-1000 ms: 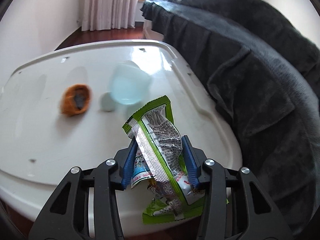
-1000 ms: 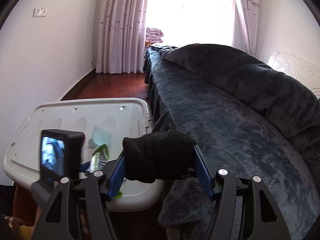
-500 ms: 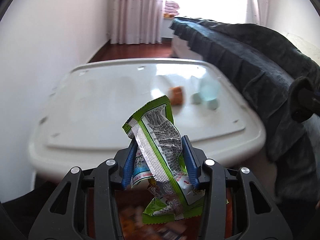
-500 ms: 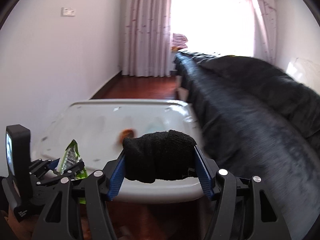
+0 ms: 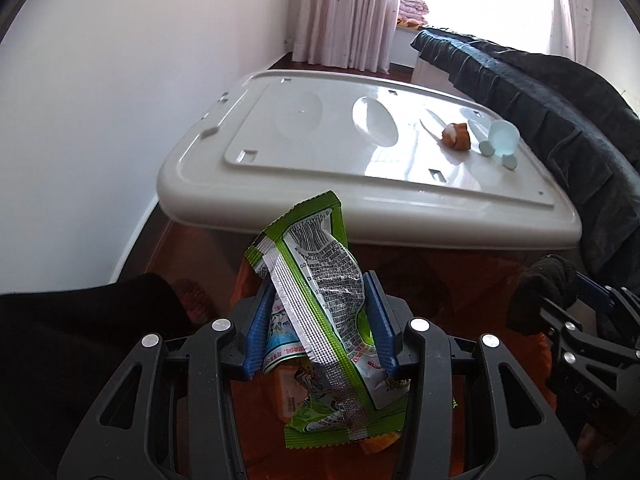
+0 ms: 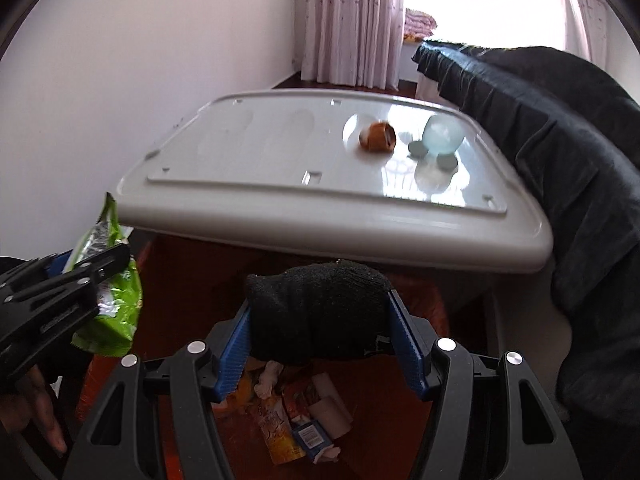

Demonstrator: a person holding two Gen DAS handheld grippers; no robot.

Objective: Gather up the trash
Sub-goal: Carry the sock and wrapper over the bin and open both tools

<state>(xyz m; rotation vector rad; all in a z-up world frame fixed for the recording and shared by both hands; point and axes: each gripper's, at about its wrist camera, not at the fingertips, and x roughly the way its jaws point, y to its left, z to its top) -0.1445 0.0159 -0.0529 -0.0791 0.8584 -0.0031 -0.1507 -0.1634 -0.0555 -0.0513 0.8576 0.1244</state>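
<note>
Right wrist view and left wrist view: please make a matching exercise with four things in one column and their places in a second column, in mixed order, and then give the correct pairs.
Things:
1. crumpled green and silver snack wrapper
2. black knitted sock
3. orange peel piece
4. pale blue translucent plastic cup

Places:
A. on the white plastic lid, left of the cup
B. in the left claw
C. on the white lid, nearest the dark blanket
D. in the right claw

Pairs: 1-B, 2-D, 3-A, 4-C
</note>
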